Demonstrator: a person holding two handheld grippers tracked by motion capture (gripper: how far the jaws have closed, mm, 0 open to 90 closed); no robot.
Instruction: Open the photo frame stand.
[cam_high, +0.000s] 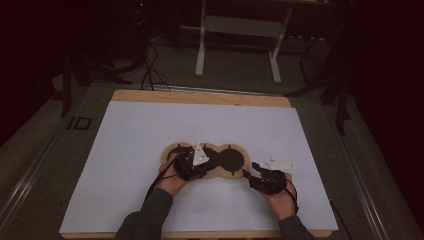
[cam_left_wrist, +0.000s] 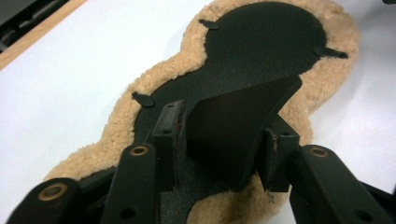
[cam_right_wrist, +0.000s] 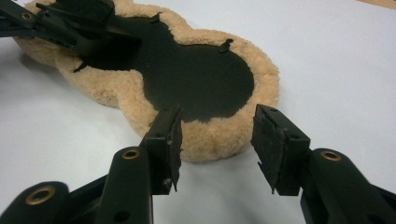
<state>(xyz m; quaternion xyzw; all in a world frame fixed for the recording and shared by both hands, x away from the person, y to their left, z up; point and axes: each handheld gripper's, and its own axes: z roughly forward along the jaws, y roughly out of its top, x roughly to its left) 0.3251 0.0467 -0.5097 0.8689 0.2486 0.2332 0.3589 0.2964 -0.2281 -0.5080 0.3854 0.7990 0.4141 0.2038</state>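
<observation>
A: Where does the fleece pad (cam_high: 206, 159) lie?

B: Flat on the white sheet (cam_high: 150, 135) that covers the table (cam_high: 200, 97), near the person's edge. It is a lobed tan pad with a black insert (cam_left_wrist: 261, 42) as its top face and a woolly rim all round.

A: And the left gripper (cam_high: 192, 162)?

B: It sits over the pad's left lobe. In the left gripper view its jaws are closed on a black flap (cam_left_wrist: 233, 126) of the insert, which is lifted and curled up off the pad between them. Small black tabs (cam_left_wrist: 144, 99) stick out from the insert's edge onto the fleece.

A: The right gripper (cam_high: 260, 177)?

B: Just beside the pad's right lobe, on the side nearest the person. In the right gripper view (cam_right_wrist: 217, 140) its jaws stand spread apart with nothing between them, tips close to the fleece rim; whether they touch it I cannot tell.

A: Anything beyond the pad?

B: A white metal frame (cam_high: 239, 30) stands on the dark floor past the table's far edge.
</observation>
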